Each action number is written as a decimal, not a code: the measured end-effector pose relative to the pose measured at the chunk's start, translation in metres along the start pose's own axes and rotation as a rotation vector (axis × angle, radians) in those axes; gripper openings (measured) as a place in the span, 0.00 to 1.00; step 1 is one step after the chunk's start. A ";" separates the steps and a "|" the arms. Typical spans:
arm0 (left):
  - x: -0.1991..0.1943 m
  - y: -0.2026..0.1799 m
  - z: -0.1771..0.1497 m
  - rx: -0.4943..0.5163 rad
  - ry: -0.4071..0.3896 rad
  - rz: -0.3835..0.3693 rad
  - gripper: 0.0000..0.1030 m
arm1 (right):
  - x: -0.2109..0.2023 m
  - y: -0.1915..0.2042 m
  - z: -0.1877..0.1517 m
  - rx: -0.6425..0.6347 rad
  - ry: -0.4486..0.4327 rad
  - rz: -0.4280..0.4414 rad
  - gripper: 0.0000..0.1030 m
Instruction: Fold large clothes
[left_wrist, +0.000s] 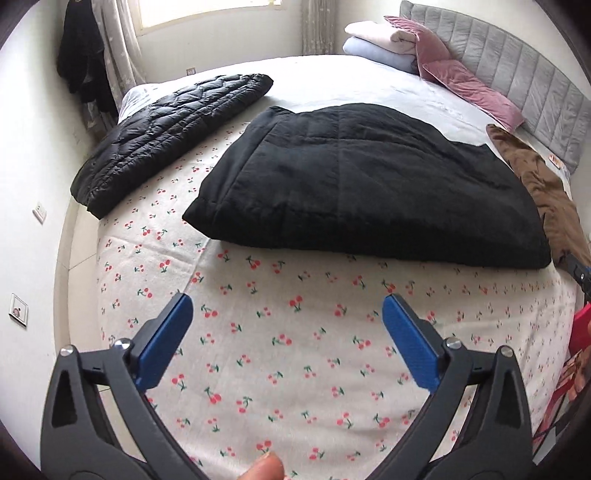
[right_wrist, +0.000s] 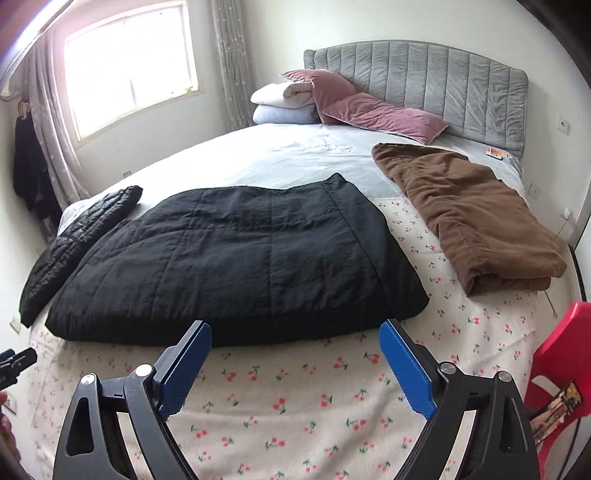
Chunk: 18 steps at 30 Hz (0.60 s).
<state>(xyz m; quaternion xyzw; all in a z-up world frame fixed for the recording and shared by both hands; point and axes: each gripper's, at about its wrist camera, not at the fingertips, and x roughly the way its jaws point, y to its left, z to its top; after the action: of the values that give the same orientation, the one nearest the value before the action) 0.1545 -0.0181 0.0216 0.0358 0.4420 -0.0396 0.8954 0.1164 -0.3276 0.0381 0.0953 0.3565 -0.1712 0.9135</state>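
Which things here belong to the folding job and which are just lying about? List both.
Job: black padded coat, shiny black quilted jacket, brown garment, left gripper and right gripper, both open.

Lying about: pink pillows, folded blankets, red chair, dark clothes hanging by the curtain.

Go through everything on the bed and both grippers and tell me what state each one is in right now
Black padded coat: folded flat, mid-bed.
Quilted black jacket: folded, lying apart.
Brown garment: folded, somewhat rumpled.
Pink pillow: leaning on headboard.
Stacked blankets: folded.
Left gripper: open, empty.
Right gripper: open, empty.
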 end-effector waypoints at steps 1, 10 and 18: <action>-0.004 -0.007 -0.006 0.012 0.006 0.008 0.99 | -0.005 0.005 -0.004 -0.012 0.007 -0.006 0.92; -0.006 -0.045 -0.039 0.082 -0.025 0.004 0.99 | -0.018 0.038 -0.046 -0.052 0.099 0.012 0.94; 0.002 -0.042 -0.045 0.041 -0.017 -0.010 0.99 | -0.001 0.058 -0.058 -0.110 0.119 -0.001 0.94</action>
<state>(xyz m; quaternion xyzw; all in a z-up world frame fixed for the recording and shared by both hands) 0.1156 -0.0551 -0.0081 0.0518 0.4335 -0.0534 0.8981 0.1015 -0.2565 -0.0005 0.0549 0.4190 -0.1461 0.8945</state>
